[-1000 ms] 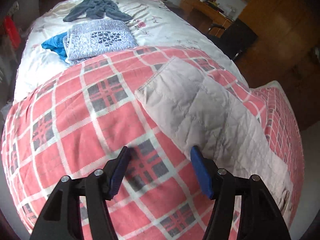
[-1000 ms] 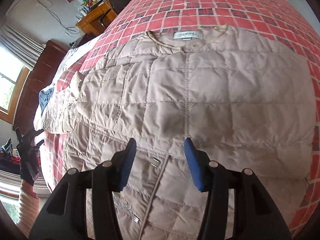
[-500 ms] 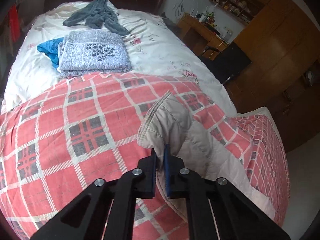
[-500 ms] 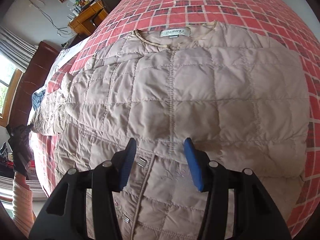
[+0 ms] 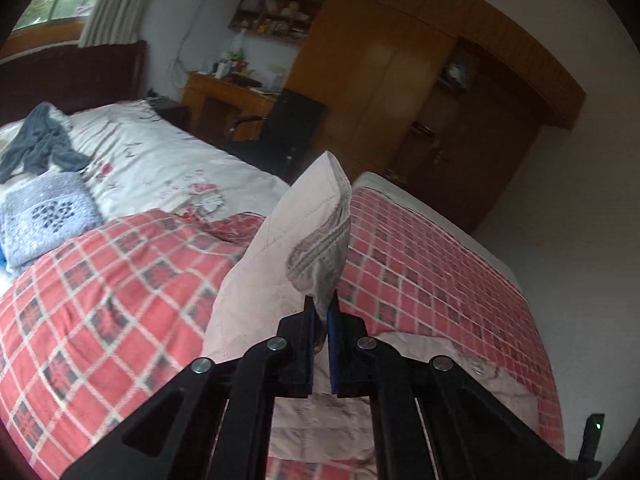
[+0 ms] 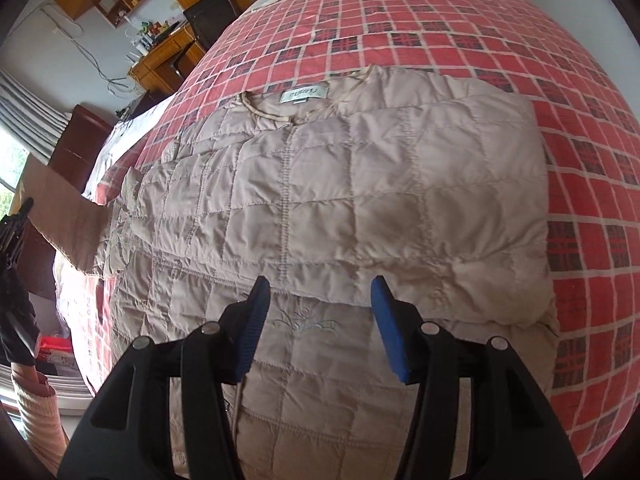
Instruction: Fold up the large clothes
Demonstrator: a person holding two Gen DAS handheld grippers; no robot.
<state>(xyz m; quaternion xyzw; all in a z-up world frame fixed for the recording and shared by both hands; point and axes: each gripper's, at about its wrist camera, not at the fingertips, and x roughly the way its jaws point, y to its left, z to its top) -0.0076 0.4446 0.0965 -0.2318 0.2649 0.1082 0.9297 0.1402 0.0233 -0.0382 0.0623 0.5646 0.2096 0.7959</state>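
- Quilted beige jacket [image 6: 340,208] spread front-up on red plaid blanket [image 6: 460,40], collar toward the far edge of that blanket, one side already folded across the chest.
- Left gripper [image 5: 319,312] clenched on the sleeve cuff [image 5: 316,240], raised clear of the blanket; sleeve stands upright from the grip, presumably to be carried over the jacket body for the next fold.
- Right gripper [image 6: 316,320] released, jaws apart, poised above the lower front near the embroidered motif [image 6: 304,320]; nothing between the pads. Likely placed to pin or take the hem.
- White neck label [image 6: 305,94] inside the collar: printed wording present, too small and warped to read.
- Folded grey-blue throw [image 5: 44,220] and dark garment [image 5: 40,148] lying beyond the blanket on the white sheet, well apart from the jacket.
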